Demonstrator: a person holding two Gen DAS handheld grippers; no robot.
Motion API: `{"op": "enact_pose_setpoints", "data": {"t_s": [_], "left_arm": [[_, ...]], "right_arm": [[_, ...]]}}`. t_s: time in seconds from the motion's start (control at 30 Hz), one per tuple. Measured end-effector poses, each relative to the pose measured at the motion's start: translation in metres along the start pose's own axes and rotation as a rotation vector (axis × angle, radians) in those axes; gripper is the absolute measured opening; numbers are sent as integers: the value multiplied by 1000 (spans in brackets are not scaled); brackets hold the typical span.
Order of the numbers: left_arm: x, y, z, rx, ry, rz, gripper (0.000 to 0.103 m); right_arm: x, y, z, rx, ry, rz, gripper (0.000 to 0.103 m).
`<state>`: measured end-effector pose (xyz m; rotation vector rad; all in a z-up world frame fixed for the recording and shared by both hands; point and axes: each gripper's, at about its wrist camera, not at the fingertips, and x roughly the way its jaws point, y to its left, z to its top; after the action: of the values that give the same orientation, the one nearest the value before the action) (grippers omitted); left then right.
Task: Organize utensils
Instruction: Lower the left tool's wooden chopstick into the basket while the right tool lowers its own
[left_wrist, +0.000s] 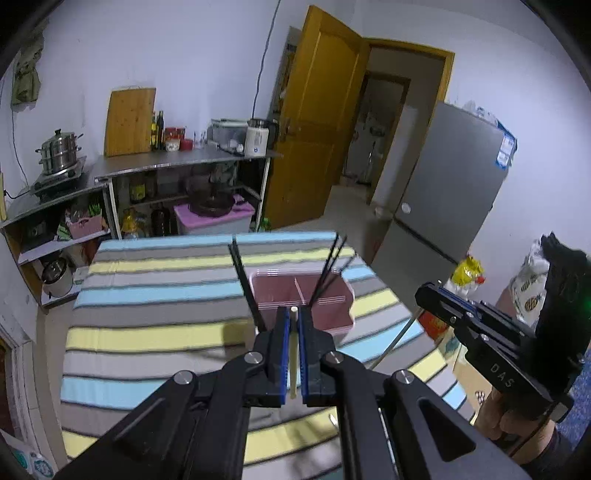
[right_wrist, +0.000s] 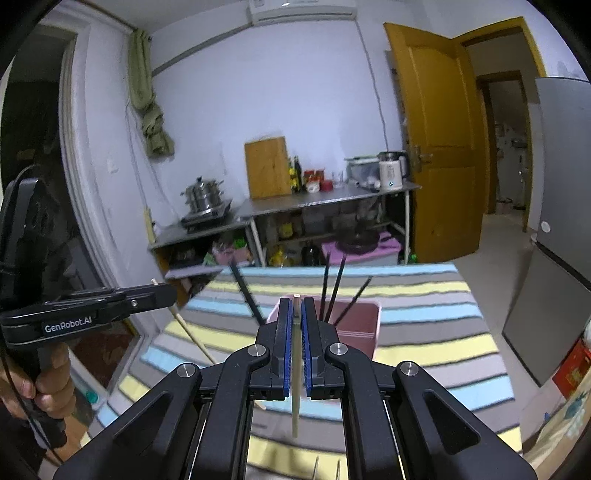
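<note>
Left gripper (left_wrist: 294, 314): closed on a pale chopstick (left_wrist: 293, 354), gripped between the blue pads (left_wrist: 282, 354), stick running upright through the narrow gap, top end poking just above the fingertips, lower end hanging below the pads.

Right gripper (right_wrist: 294, 304): closed likewise on a second pale chopstick (right_wrist: 295, 387), held upright between its pads (right_wrist: 306, 354), long lower part hanging below them.

Both held above a table under a striped cloth (left_wrist: 155, 332), bands of blue, yellow and grey.

Pink bin (left_wrist: 343, 314): on the cloth, toward the far right part of the table, just beyond both grippers; divided inside by a pale partition. Several black chopsticks (left_wrist: 328, 273) standing in it, leaning and fanned outward; two more black sticks (left_wrist: 245, 284) leaning at its left edge.

Background: steel counter (left_wrist: 184, 162) with a steamer pot (left_wrist: 59, 151), a wooden cutting board (left_wrist: 129, 122) against the wall, bottles and jars; yellow door (left_wrist: 314, 122) ajar; grey fridge (left_wrist: 450, 184) at right.
</note>
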<state>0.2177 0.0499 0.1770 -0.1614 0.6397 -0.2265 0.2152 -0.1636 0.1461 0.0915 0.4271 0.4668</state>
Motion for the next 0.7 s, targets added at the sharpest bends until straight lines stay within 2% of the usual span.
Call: {"op": "enact_pose_setpoints", "data": {"t_s": [0.3,0.7], "left_arm": [[11,10,37,-29,-55,-1,5],[37,13,48,-26,-65,3,5]], "right_arm": [[18,-16,38,57,-68,-21,5],[49,-24,51,75,-102,-17,5]]}}
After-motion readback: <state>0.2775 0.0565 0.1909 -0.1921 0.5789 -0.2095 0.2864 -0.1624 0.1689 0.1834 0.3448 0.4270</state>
